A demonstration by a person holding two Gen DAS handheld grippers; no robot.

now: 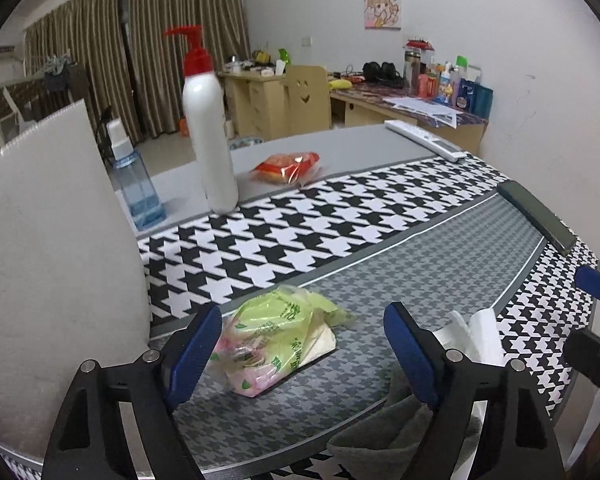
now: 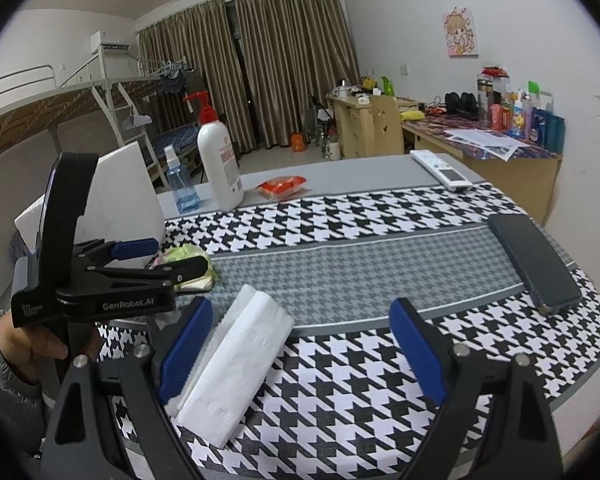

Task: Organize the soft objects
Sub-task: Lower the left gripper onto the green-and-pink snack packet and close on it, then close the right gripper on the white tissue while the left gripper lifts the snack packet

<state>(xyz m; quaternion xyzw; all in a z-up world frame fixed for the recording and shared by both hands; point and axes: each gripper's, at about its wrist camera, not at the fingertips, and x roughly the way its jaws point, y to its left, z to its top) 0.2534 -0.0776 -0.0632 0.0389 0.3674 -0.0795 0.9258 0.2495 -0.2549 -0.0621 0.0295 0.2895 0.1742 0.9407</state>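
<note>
Two bottles (one pump, one spray), one remote, one phone, two hand-held grippers

A white bin walls off the left side. Far along the table, a pump bottle and spray bottle stand upright beside a red packet. A remote and dark phone line the right edge. The patterned middle lies open between them.
</note>
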